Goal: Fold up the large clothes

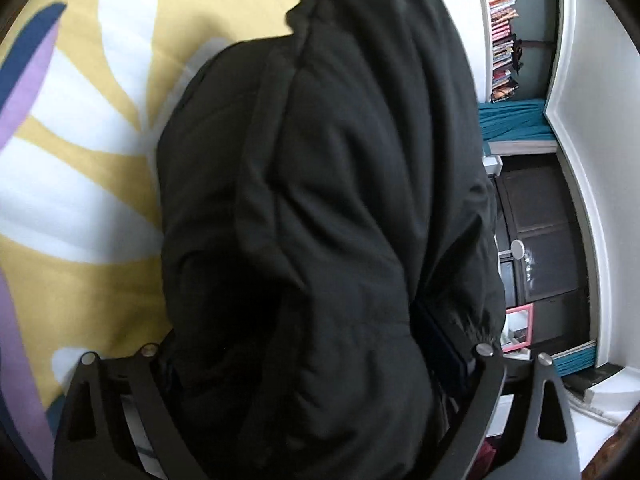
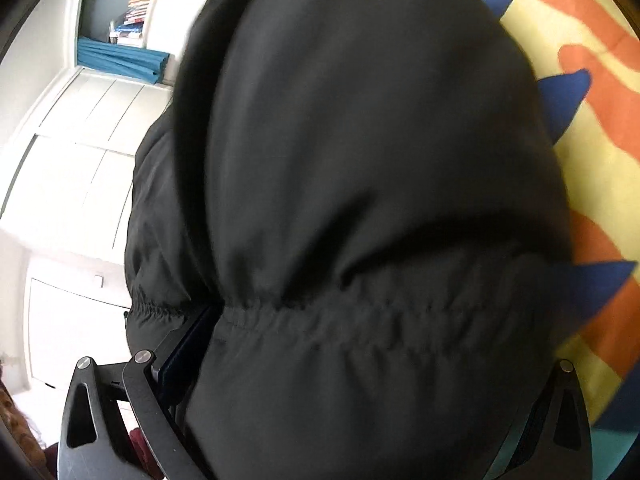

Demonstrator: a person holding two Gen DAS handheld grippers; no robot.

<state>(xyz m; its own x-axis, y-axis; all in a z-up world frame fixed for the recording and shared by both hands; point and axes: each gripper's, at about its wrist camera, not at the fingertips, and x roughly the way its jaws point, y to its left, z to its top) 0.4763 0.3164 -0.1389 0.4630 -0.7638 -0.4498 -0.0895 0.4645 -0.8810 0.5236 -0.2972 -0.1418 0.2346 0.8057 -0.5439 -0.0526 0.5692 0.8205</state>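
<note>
A large black padded jacket (image 1: pixel 320 200) fills the left wrist view and hangs from my left gripper (image 1: pixel 316 364), whose jaws are closed on thick folds of it near an elastic cuff (image 1: pixel 476 328). In the right wrist view the same jacket (image 2: pixel 360 160) bulges between the fingers of my right gripper (image 2: pixel 360 364), which is closed on its gathered elastic hem (image 2: pixel 360 316). The fingertips of both grippers are hidden by the fabric. The jacket is lifted above the bed cover.
A yellow bed cover with white, purple and blue shapes (image 1: pixel 80 160) lies below; it also shows with orange and blue shapes (image 2: pixel 600 140). A bookshelf (image 1: pixel 502 28), a teal cloth (image 1: pixel 516 124), a dark cabinet (image 1: pixel 536 240) and white cupboard doors (image 2: pixel 80 180) stand beyond.
</note>
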